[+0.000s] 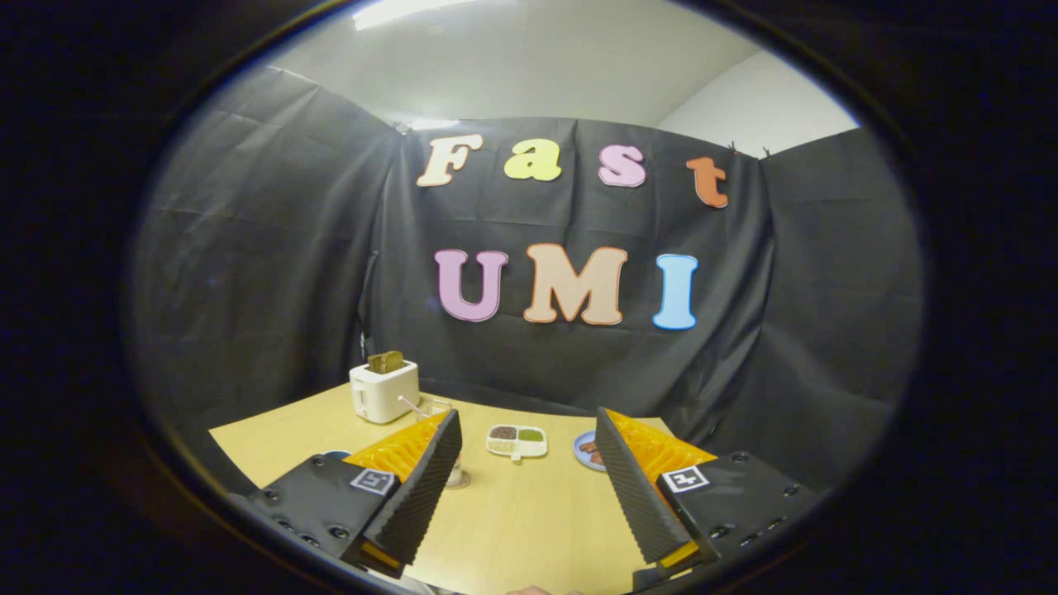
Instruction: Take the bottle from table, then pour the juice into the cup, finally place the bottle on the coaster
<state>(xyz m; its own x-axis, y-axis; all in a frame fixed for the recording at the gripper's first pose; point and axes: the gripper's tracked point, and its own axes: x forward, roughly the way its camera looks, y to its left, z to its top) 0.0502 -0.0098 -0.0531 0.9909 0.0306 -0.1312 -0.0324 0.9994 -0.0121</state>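
The tool point(529, 479) hangs above the wooden worktop point(529, 529) with its fingers spread wide and nothing between them. Beyond the fingers we see a white toaster point(383, 391) holding a slice of bread point(386, 361) at the far left of the worktop, a clear cup point(436, 407) with a straw just beside it, a white divided dish point(517, 440) of small foods mid-worktop, and a blue plate point(588, 451) partly hidden by the right finger. A clear vessel point(456, 474) stands partly hidden behind the left finger; we cannot tell whether it is the bottle.
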